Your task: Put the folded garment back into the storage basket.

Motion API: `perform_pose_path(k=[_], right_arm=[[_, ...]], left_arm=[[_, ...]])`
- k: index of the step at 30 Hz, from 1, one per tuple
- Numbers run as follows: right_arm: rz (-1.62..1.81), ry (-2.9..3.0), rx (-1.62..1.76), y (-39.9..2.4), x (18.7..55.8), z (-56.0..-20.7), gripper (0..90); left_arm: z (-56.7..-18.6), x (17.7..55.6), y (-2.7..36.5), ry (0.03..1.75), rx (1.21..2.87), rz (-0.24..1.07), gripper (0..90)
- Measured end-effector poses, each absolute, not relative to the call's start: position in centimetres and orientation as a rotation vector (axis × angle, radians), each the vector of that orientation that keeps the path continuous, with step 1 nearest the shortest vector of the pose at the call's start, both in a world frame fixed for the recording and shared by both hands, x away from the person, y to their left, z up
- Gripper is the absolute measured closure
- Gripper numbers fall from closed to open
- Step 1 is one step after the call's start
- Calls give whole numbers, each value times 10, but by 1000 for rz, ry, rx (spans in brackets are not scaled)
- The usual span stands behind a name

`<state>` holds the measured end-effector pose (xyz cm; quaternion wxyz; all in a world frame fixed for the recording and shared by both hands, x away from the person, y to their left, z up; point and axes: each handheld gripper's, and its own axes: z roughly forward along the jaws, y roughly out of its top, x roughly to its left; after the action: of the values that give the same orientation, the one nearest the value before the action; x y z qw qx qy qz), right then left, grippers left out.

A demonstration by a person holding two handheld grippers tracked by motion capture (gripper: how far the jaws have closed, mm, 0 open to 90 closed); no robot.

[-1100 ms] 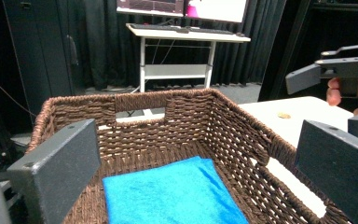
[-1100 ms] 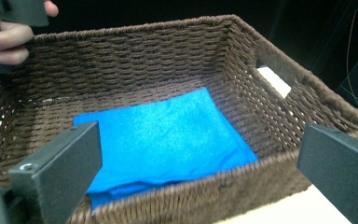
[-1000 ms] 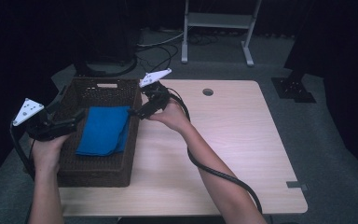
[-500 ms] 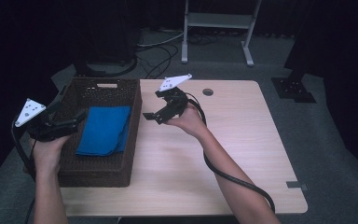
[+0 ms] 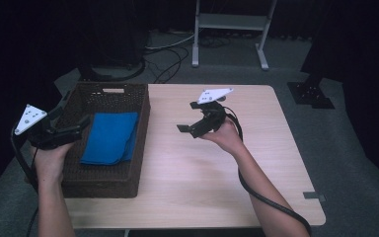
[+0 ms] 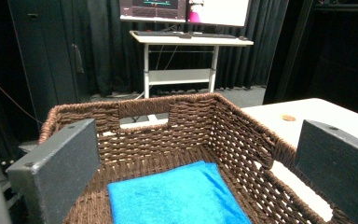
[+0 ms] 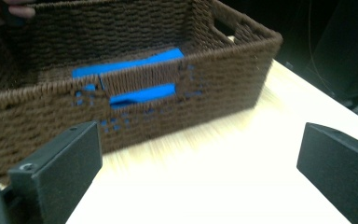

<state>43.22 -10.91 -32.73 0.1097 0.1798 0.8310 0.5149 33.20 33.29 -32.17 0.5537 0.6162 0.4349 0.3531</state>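
- High view: a blue cloth (image 5: pixel 109 138) lies flat inside the brown basket (image 5: pixel 128 174) on the left of the table (image 5: pixel 212 192). The left hand-held gripper (image 5: pixel 79 126) hangs over the basket's left side, holding nothing. The right hand-held gripper (image 5: pixel 183 128) is above the bare table (well apart from the basket).
- Left gripper view: its jaws are wide apart, with the cloth below and between them.
- Right gripper view: its jaws are wide apart and empty, facing the basket's side wall. Blue shows through the handle hole.
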Motion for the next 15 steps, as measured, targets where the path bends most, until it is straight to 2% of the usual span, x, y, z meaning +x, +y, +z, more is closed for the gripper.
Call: perform_pose_path(k=[15], right_arm=[[1457,2419,616,-171,412,-347,0]], left_arm=[[-321,332,332,1018,1462,833,0]])
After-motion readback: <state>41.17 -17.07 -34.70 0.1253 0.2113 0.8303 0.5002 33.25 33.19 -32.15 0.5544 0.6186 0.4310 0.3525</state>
